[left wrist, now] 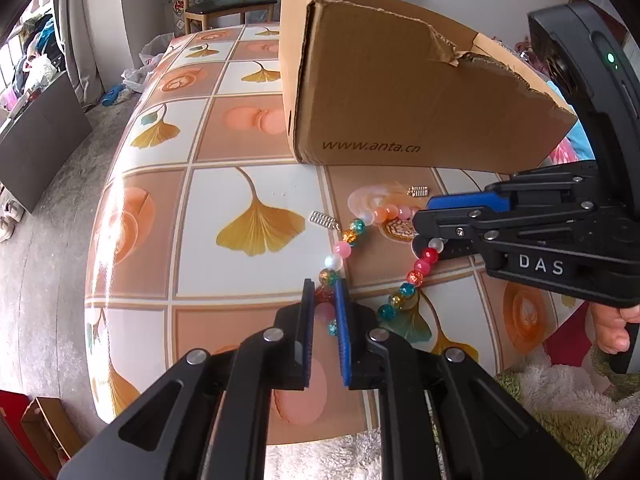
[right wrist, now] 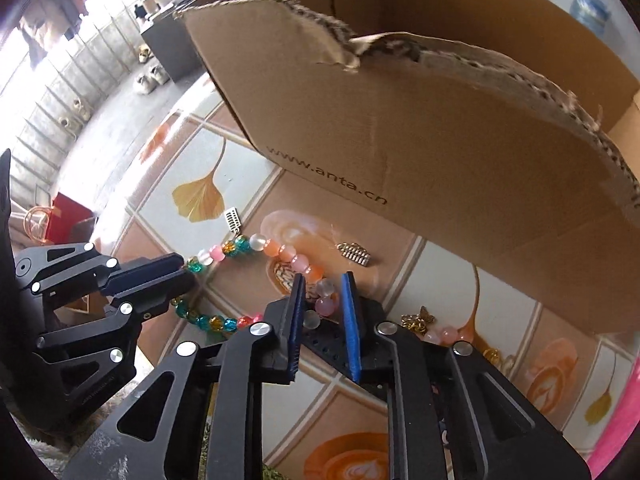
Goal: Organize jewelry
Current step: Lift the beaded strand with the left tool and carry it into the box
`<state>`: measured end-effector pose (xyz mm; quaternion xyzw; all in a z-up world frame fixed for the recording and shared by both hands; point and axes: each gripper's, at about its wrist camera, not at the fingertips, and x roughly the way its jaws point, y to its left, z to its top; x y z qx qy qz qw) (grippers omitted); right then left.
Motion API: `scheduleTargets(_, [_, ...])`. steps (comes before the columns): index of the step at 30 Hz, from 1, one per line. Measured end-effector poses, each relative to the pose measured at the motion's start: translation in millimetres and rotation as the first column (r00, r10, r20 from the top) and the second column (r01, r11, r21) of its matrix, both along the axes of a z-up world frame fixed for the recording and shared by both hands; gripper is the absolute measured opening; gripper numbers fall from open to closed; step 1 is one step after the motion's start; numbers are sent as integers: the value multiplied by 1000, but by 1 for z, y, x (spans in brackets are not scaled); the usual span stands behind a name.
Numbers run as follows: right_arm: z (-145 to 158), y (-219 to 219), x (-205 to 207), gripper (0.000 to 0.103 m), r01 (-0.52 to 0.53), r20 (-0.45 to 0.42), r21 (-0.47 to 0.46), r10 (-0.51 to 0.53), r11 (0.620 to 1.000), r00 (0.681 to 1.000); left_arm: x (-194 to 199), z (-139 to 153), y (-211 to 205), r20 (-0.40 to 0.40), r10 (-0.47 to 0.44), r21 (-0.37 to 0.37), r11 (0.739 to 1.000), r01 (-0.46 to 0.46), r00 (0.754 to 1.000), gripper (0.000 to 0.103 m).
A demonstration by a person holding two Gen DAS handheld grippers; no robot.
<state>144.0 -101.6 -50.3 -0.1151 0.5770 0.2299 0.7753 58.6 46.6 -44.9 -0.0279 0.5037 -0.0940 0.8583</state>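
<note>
Left gripper (left wrist: 325, 294) is clamped on one end of the bead necklace (left wrist: 347, 237); right gripper (right wrist: 323, 290) is closed around beads at its other end. Necklace lies looped on the bench (left wrist: 160, 216) just in front of the cardboard box (left wrist: 384, 92), two small silver charms (right wrist: 354, 255) beside it.

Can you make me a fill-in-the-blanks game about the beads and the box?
1. The colourful round-bead string lies on the ginkgo-leaf patterned ____.
2. Behind the beads stands a torn brown ____ box.
3. The left tongs pinch the string, and so do the ____ tongs.
4. Two small silver comb-shaped ____ lie near the beads.

Missing words: tablecloth; cardboard; right; charms
</note>
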Motion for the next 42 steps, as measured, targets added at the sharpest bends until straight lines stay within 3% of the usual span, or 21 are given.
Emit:
scheduleTargets(2, [0, 3, 0, 7, 2, 11, -7, -2, 1000, 1000, 0, 0, -1, 4, -1, 8, 1000, 1, 1000, 11])
scheduleTargets(10, [0, 11, -3, 7, 50, 50, 23, -51, 998, 997, -4, 0, -5, 42, -2, 42, 999, 0, 999, 10])
scheduleTargets(14, [11, -7, -10, 7, 54, 78, 44, -58, 998, 995, -5, 4, -2, 57, 18, 42, 999, -20, 998, 10])
scheduleTargets(25, [39, -32, -41, 7, 84, 190, 139, -110, 987, 976, -24, 40, -6, 187, 17, 65, 997, -30, 982, 10])
scheduleTargets(36, [87, -54, -65, 7, 94, 319, 243, -171, 965, 932, -43, 97, -24, 353, -51, 129, 992, 6, 934, 10])
scheduleTargets(42, [133, -73, -67, 7, 53, 421, 304, -184, 951, 888, -36, 147, -36, 458, -107, 159, 987, 37, 882, 10])
